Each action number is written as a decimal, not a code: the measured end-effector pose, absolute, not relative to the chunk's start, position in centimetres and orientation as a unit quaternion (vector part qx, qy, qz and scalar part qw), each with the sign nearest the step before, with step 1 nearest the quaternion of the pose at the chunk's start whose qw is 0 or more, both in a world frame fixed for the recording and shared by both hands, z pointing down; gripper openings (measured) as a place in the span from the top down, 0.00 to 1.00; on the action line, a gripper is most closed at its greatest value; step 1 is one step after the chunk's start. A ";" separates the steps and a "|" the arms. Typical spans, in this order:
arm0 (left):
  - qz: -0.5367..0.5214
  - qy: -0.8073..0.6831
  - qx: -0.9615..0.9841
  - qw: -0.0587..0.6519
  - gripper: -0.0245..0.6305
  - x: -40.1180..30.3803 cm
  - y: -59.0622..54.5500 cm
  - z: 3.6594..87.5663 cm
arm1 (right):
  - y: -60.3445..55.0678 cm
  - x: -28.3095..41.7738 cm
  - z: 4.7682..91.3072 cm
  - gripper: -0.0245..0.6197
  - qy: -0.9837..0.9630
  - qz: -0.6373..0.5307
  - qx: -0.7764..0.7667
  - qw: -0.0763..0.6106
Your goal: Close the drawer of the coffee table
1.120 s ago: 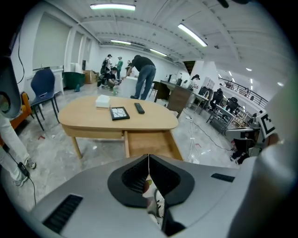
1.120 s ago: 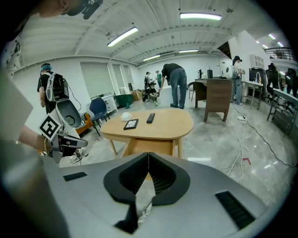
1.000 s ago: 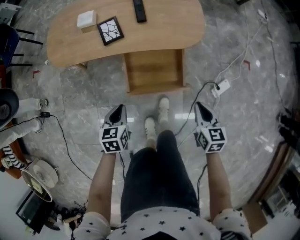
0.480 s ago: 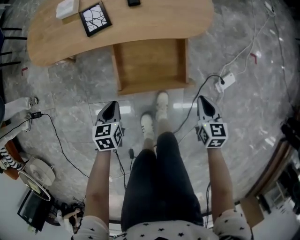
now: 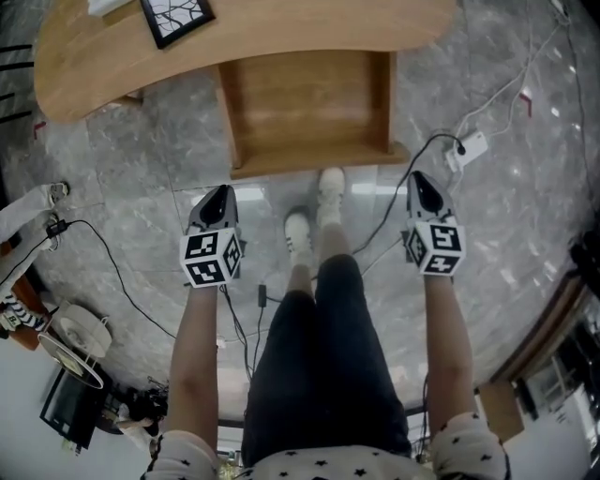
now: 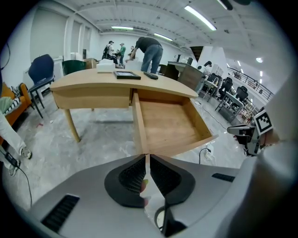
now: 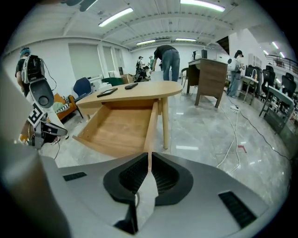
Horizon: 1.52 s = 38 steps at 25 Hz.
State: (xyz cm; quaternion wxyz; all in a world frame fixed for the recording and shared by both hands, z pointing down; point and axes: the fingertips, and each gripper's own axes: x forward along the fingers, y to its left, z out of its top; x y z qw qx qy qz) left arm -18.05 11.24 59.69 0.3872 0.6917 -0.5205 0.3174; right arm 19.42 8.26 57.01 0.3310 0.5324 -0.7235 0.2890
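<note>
Both grippers have come lower and closer to the drawer (image 5: pixel 309 94) since a second ago, and in the head view the bench (image 5: pixel 84 70) has slid toward the top edge, so the remote and most of the white box are now cut off. The left gripper (image 5: pixel 221 190) hangs off the drawer's front left corner and the right gripper (image 5: pixel 418 176) off its front right corner, each pointing steeply down and forward. A strip of marble floor (image 5: pixel 141 187) shows between each tip and the wood.

Left fingers (image 6: pixel 132 175) are clenched together with nothing between them. Right fingers (image 7: pixel 164 175) are pressed shut the same way, also holding nothing.

The drawer stands pulled far out from under the bench top, its open wooden box facing up and its front board toward the person. The person's two white shoes (image 5: pixel 298 230) stand just in front of that board, between the two grippers.

Seen along the left gripper, the drawer's front left corner sits right above the closed tips. Seen along the right gripper, the drawer's right side wall lines up above the tips.

On the bench top lies a black-framed tile (image 5: pixel 176 17). A white power strip (image 5: pixel 469 148) with its cable lies on the floor to the right of the drawer.
</note>
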 end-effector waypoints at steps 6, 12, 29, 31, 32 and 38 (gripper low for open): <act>0.334 -0.481 0.710 0.390 0.74 -17.3 11.7 61.5 | 8.1 19.9 59.3 0.86 -0.720 0.282 0.523 0.359; 0.358 -0.455 0.712 0.397 0.66 -16.8 12.1 63.2 | 8.0 20.5 61.0 0.76 -0.722 0.276 0.507 0.382; 0.403 -0.434 0.699 0.400 0.57 -16.5 11.5 67.4 | 8.3 20.0 65.8 0.62 -0.734 0.283 0.450 0.422; 0.407 -0.431 0.700 0.397 0.57 -16.3 11.2 67.7 | 8.0 20.1 66.0 0.61 -0.736 0.280 0.448 0.423; 0.409 -0.430 0.701 0.395 0.57 -16.3 11.0 67.9 | 7.9 20.1 66.1 0.61 -0.736 0.280 0.448 0.424; 0.415 -0.430 0.706 0.379 0.57 -15.9 9.8 68.4 | 7.3 20.0 66.8 0.61 -0.741 0.276 0.435 0.431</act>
